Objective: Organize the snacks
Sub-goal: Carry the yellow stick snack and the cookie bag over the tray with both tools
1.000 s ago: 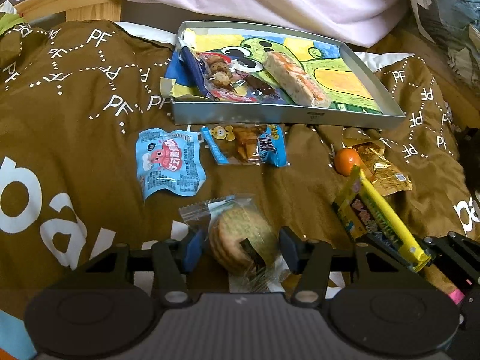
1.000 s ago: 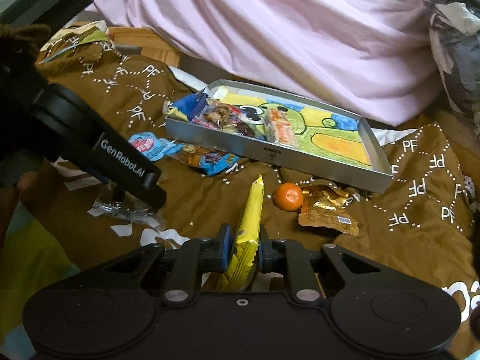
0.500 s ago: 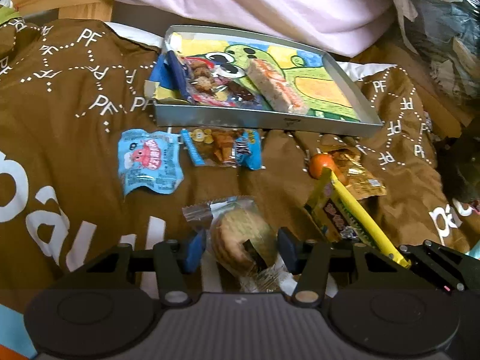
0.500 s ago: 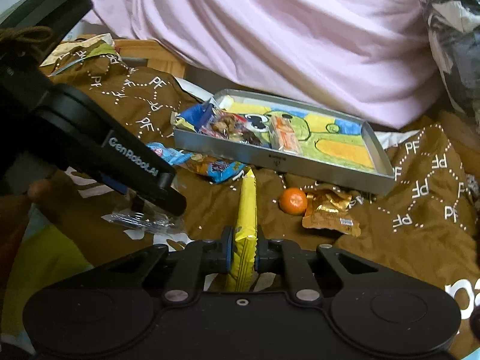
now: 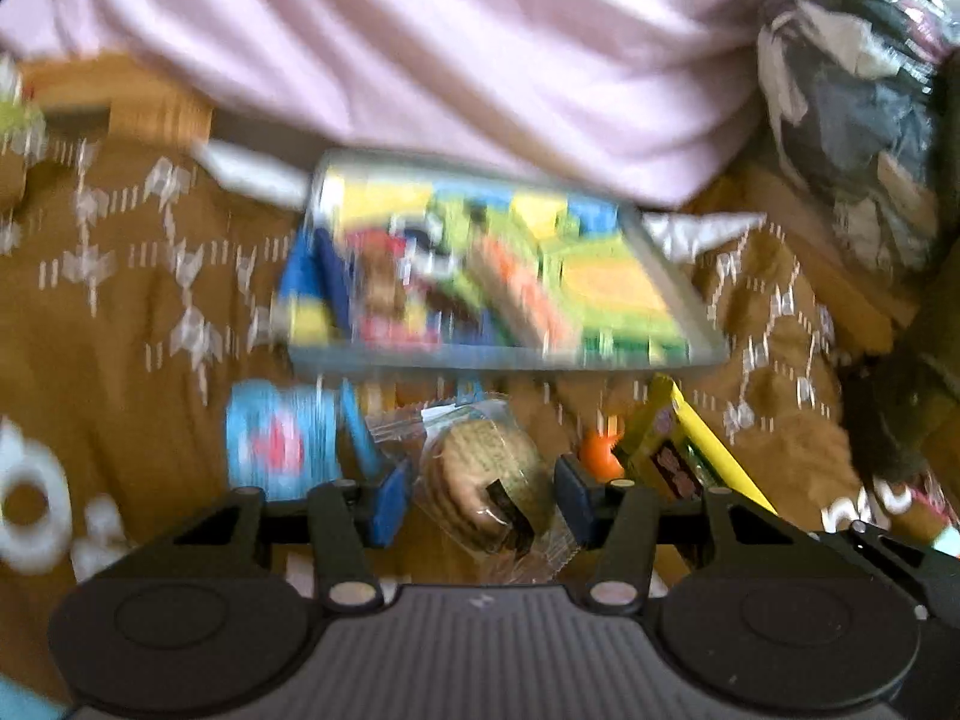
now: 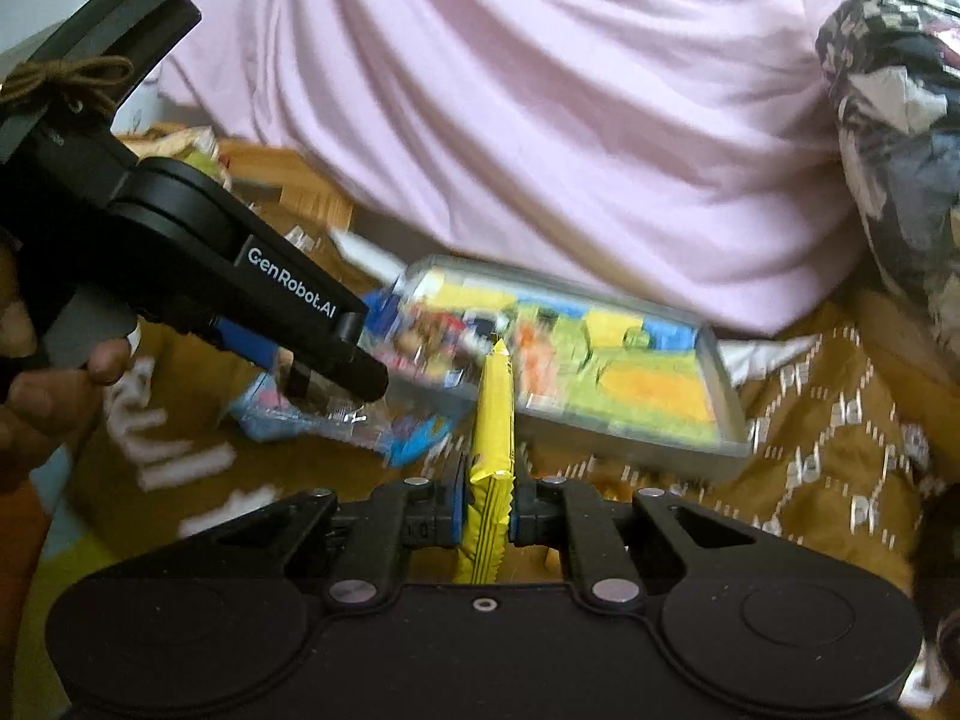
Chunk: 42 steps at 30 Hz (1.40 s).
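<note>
A round cookie packet [image 5: 480,468] in clear wrap sits between the blue pads of my left gripper [image 5: 480,498], which is shut on it and holds it above the brown blanket. My right gripper [image 6: 485,519] is shut on the lower end of a long yellow snack packet [image 6: 492,420], which points up toward the tray. The metal tray [image 5: 504,354] with a cartoon lining holds several snacks at its left end and lies just beyond both grippers. In the right wrist view the left gripper [image 6: 324,354] hangs at left, in front of the tray [image 6: 630,444].
A light blue packet [image 5: 276,444] and a small orange fruit [image 5: 600,456] lie on the brown blanket [image 5: 150,300] in front of the tray. A pink sheet [image 5: 420,60] rises behind the tray, with a dark patterned bundle [image 5: 852,120] at right. A hand [image 6: 54,396] grips the left tool.
Both grippers have risen and moved toward the tray with their packets. The cookie packet has left the blanket. The background is now blurred by motion.
</note>
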Available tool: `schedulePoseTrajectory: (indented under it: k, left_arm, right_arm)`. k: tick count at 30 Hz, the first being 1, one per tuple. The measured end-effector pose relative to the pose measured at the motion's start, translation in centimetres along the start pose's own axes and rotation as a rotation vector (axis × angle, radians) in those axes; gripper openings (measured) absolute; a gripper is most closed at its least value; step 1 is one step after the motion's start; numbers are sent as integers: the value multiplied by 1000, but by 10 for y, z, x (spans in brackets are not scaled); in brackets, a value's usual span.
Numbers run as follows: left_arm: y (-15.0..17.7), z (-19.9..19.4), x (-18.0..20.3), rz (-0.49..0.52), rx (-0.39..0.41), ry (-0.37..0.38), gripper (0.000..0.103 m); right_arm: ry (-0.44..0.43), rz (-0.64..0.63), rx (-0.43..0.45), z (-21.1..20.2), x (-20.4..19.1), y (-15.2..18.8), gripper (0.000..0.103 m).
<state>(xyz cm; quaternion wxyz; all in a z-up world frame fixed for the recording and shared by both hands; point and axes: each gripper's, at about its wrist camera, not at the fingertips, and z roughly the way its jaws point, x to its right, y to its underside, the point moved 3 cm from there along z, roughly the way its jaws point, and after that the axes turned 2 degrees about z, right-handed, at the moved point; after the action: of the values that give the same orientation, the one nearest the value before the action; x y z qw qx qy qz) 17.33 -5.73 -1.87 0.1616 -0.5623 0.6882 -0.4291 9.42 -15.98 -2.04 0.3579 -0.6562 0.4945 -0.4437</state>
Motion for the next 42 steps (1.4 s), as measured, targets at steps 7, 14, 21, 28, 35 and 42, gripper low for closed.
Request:
schedulePoseTrajectory:
  k: [7,14,21,28,35,42]
  left_arm:
    - [-68,18,2,-38,117,-13,56]
    - [-113,56,1,-36,158,-42,56]
    - [-127,96,-8,-66,134,-109,56]
    - [-113,137,-17,-64,39,-148,56]
    - [-100,156,-32,-130,-7,-156,56]
    - [-91,160,-26,-88,-23,-156,50]
  right_arm:
    - [28,14,52,42,38,-45,13]
    - [67,-51,68,93,62,-78,13]
    - [114,-133,30,138,68,-74,13]
    - [143,-120,-70,171,75,-46,13]
    - [160,-64,-131,189,83,-30,13]
    - [151,-53,-149,193,77,-23,13]
